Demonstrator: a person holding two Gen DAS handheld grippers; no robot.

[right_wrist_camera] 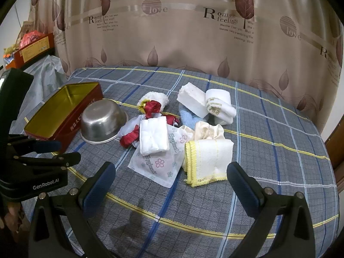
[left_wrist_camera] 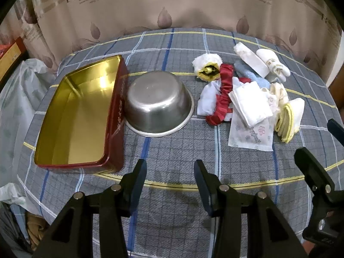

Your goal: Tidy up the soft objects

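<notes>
A heap of soft things lies on the grey plaid sheet. It holds a yellow-edged cloth, a flowered packet, a folded white cloth, a red ribbon, a blue towel and a rolled white towel. My right gripper hovers open just short of the yellow-edged cloth, touching nothing. My left gripper is open and empty over bare sheet, in front of the bowl.
A red tin with a gold inside lies open at the left. A steel bowl rests upside down beside it. A patterned curtain hangs behind, and a plastic bag sits off the left edge.
</notes>
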